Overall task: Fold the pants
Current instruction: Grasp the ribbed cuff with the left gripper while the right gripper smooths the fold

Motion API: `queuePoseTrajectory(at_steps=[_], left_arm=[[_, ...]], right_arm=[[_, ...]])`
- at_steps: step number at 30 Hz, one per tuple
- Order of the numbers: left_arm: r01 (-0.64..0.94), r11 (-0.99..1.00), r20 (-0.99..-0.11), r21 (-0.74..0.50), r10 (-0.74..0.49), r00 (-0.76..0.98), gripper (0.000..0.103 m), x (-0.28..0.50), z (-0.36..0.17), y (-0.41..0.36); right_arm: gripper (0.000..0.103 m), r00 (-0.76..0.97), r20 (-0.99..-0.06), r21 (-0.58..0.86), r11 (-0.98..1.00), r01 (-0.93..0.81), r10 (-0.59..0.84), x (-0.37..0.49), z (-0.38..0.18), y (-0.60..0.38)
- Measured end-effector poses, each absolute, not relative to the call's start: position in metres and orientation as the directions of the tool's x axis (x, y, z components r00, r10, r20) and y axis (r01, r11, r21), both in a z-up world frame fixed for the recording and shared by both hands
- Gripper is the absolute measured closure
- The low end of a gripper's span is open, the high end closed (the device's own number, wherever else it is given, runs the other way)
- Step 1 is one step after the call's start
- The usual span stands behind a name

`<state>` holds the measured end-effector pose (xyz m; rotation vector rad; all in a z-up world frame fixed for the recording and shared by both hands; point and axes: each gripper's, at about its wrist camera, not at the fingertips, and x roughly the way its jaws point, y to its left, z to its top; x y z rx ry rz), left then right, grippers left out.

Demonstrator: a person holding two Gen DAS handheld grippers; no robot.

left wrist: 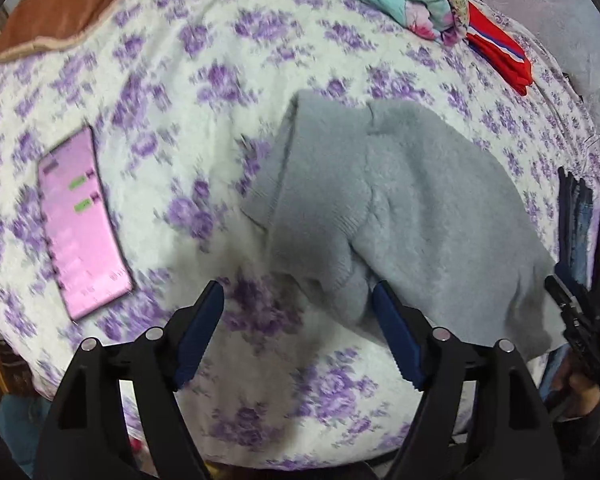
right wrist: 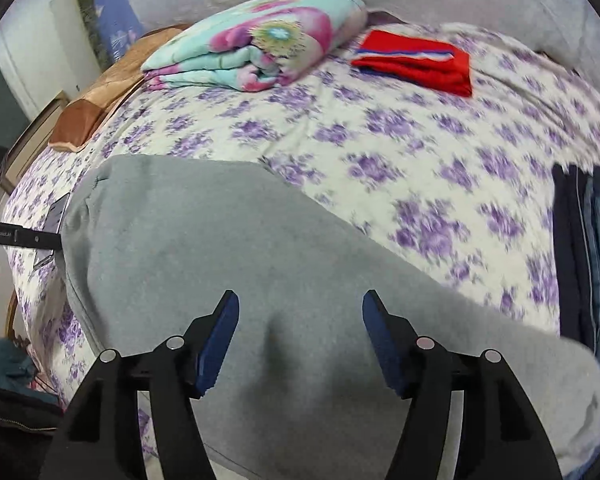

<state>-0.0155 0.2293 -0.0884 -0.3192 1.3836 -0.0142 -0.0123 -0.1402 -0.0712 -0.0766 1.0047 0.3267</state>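
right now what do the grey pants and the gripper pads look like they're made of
Grey pants: soft fleece or brushed knit, matte, fuzzy nap with a ribbed cuff. Left gripper pads: blue, likely rubber or plastic, with toothed edges; arms glossy black plastic, apparently.

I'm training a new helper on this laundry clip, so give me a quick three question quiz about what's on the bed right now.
1. True or false: the left hand-held gripper is clamped shut on the grey pants.
2. Which lies beside the folded floral quilt? A) a red garment B) a yellow towel C) a black shoe
3. Fill in: the flat pink item on the bedsheet, left of the pants, is a ____.

Key:
1. False. Its jaws stand open, as do those of the right hand-held gripper.
2. A, the red garment.
3. Phone, its screen lit.
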Motion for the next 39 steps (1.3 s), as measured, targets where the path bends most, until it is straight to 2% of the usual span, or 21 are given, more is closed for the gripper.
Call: queuePoseTrajectory(at_steps=[1, 3, 8, 9, 10, 12, 13, 17, 21, 24, 25, 27, 29, 32, 34, 36, 38, 39], left_arm=[[-0.179, 0.952, -0.958, -0.247, -0.213, 0.191, 0.040, -0.016, -0.089, 0.228], [-0.179, 0.945, -0.954, -0.275, -0.246, 0.170, 0.046, -0.014, -0.092, 0.222], [-0.218, 0.923, -0.944, -0.316, -0.284, 0.167, 0.047, -0.003, -0.100, 0.215], [-0.237, 0.913, -0.939, -0.332, -0.297, 0.172, 0.053, -0.001, -0.102, 0.216], [-0.256, 0.898, -0.930, -0.356, -0.316, 0.185, 0.069, 0.001, -0.103, 0.216], [-0.246, 0.912, -0.936, -0.329, -0.280, 0.214, 0.082, 0.004, -0.102, 0.212], [-0.226, 0.929, -0.944, -0.293, -0.243, 0.225, 0.085, 0.003, -0.099, 0.207], [-0.127, 0.981, -0.955, -0.149, -0.109, 0.276, 0.089, -0.003, -0.070, 0.194], [-0.064, 0.995, -0.944, -0.078, -0.053, 0.326, 0.090, -0.007, -0.043, 0.192], [-0.087, 0.996, -0.976, -0.004, 0.015, 0.218, 0.087, -0.002, -0.086, 0.205], [-0.117, 0.993, -0.990, -0.023, -0.006, 0.143, 0.084, -0.002, -0.115, 0.214], [-0.166, 0.984, -0.988, -0.058, -0.033, 0.148, 0.082, -0.004, -0.123, 0.223], [-0.149, 0.988, -0.982, -0.040, -0.011, 0.189, 0.078, -0.006, -0.108, 0.220], [-0.089, 0.996, -0.962, 0.025, 0.048, 0.270, 0.063, -0.006, -0.072, 0.214], [-0.067, 0.998, -0.937, 0.015, 0.038, 0.348, 0.047, -0.005, -0.046, 0.211], [-0.053, 0.998, -0.909, -0.021, 0.003, 0.417, 0.037, -0.001, -0.028, 0.205], [-0.040, 0.998, -0.893, -0.047, -0.024, 0.450, 0.035, 0.009, -0.027, 0.193], [-0.034, 0.998, -0.891, -0.057, -0.036, 0.453, 0.035, 0.015, -0.030, 0.184]], right_arm=[[0.038, 0.488, -0.840, 0.094, 0.950, -0.298, 0.236, -0.013, -0.075, -0.142], [0.038, 0.480, -0.843, 0.105, 0.949, -0.297, 0.243, -0.014, -0.078, -0.146], [0.038, 0.479, -0.837, 0.117, 0.942, -0.315, 0.264, -0.015, -0.077, -0.143], [0.038, 0.480, -0.836, 0.117, 0.940, -0.321, 0.268, -0.015, -0.077, -0.142], [0.038, 0.479, -0.836, 0.116, 0.939, -0.324, 0.269, -0.015, -0.075, -0.142], [0.037, 0.478, -0.835, 0.116, 0.937, -0.328, 0.271, -0.016, -0.075, -0.142], [0.037, 0.478, -0.836, 0.116, 0.939, -0.325, 0.269, -0.016, -0.074, -0.141], [0.037, 0.479, -0.835, 0.117, 0.939, -0.324, 0.270, -0.015, -0.074, -0.140], [0.036, 0.477, -0.829, 0.131, 0.931, -0.341, 0.292, -0.012, -0.071, -0.138], [0.032, 0.407, -0.860, 0.168, 0.925, -0.340, 0.306, -0.006, -0.091, -0.133], [0.032, 0.373, -0.875, 0.180, 0.922, -0.343, 0.310, -0.004, -0.099, -0.132], [0.032, 0.270, -0.917, 0.181, 0.910, -0.373, 0.293, -0.002, -0.122, -0.122], [0.031, 0.241, -0.939, 0.127, 0.899, -0.420, 0.245, -0.004, -0.129, -0.113], [0.032, 0.246, -0.909, 0.209, 0.880, -0.427, 0.335, 0.006, -0.109, -0.117], [0.032, 0.302, -0.883, 0.210, 0.878, -0.430, 0.359, 0.022, -0.090, -0.120], [0.032, 0.345, -0.870, 0.188, 0.885, -0.426, 0.352, 0.042, -0.079, -0.119], [0.033, 0.365, -0.857, 0.198, 0.886, -0.420, 0.365, 0.070, -0.076, -0.113], [0.042, 0.369, -0.853, 0.204, 0.887, -0.415, 0.369, 0.082, -0.078, -0.109]])
